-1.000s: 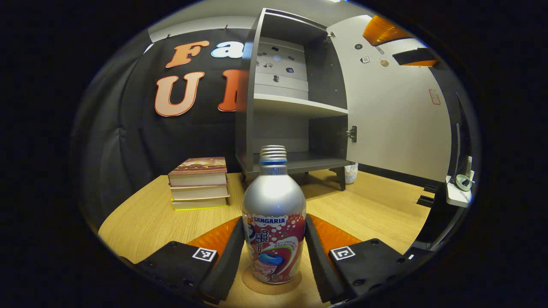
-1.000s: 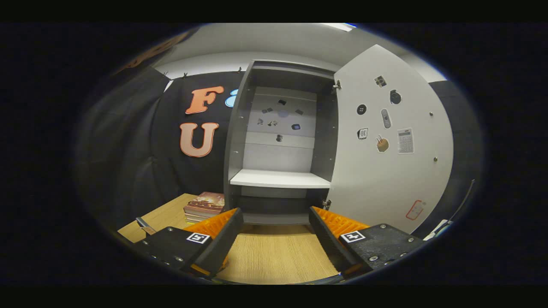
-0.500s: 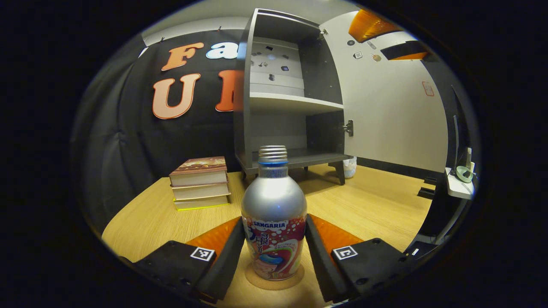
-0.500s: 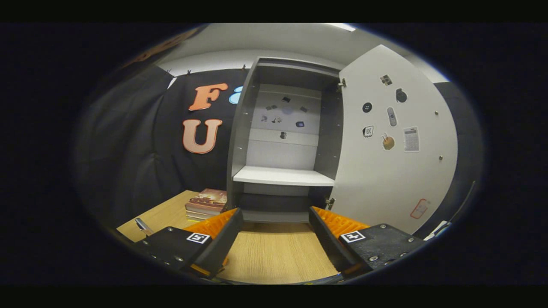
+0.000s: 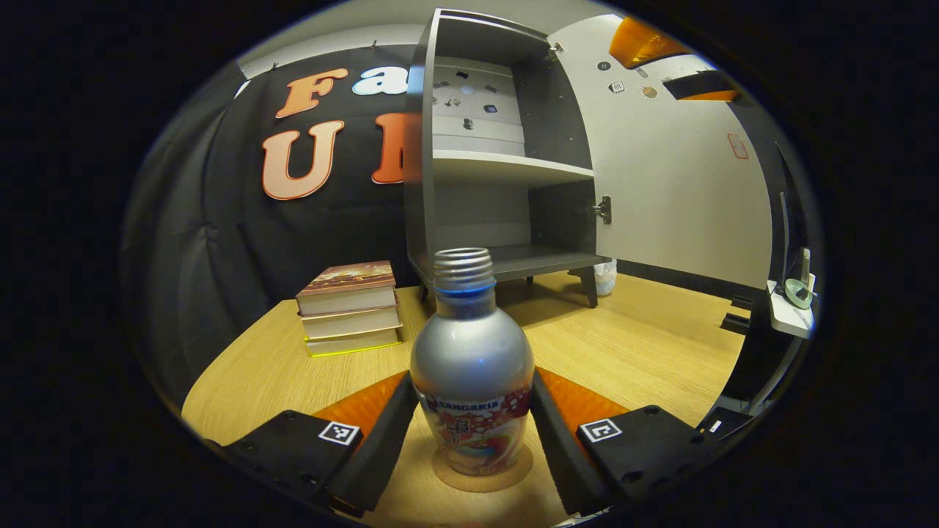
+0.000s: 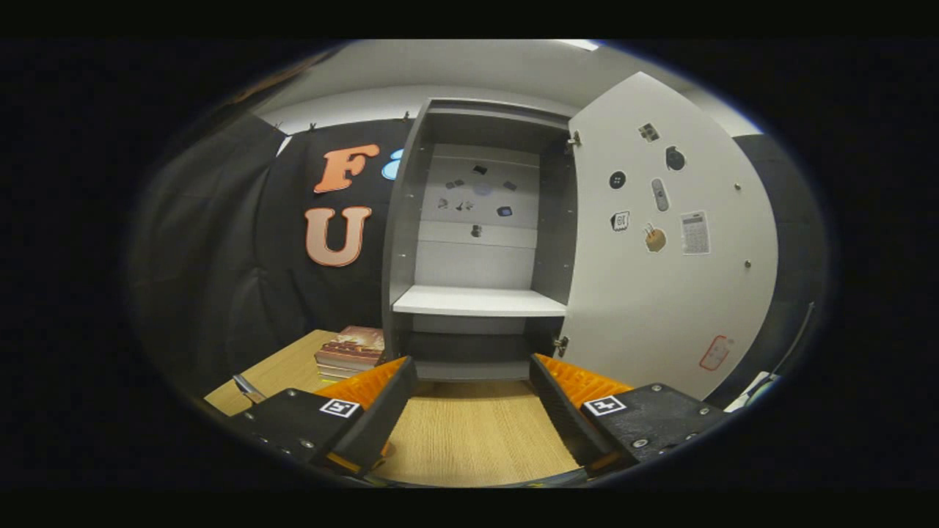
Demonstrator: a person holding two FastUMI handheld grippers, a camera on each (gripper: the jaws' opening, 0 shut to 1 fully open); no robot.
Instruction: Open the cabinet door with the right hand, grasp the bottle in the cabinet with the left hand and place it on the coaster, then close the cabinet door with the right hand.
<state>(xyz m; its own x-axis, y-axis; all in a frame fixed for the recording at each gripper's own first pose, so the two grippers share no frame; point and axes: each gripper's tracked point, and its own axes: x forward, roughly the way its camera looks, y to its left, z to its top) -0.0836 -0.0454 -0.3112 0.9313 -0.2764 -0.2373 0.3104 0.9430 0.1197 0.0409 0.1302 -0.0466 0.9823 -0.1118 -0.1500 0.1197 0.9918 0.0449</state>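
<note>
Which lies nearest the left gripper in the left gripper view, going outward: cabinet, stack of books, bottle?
1. bottle, between the fingers of the left gripper, on the coaster.
2. stack of books, ahead to the left.
3. cabinet, behind, door open.

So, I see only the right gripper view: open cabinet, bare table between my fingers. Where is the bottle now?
Observer: The bottle stands upright on the coaster, on the table in front of the cabinet.
Operator: Does the left gripper hold it?
Observer: Yes, it looks so. The left gripper has both fingers against the bottle's sides, and I see no gap.
Operator: And where is my gripper relative to the door?
Observer: The right gripper is high up in front of the open door. I cannot tell whether it touches it.
</note>
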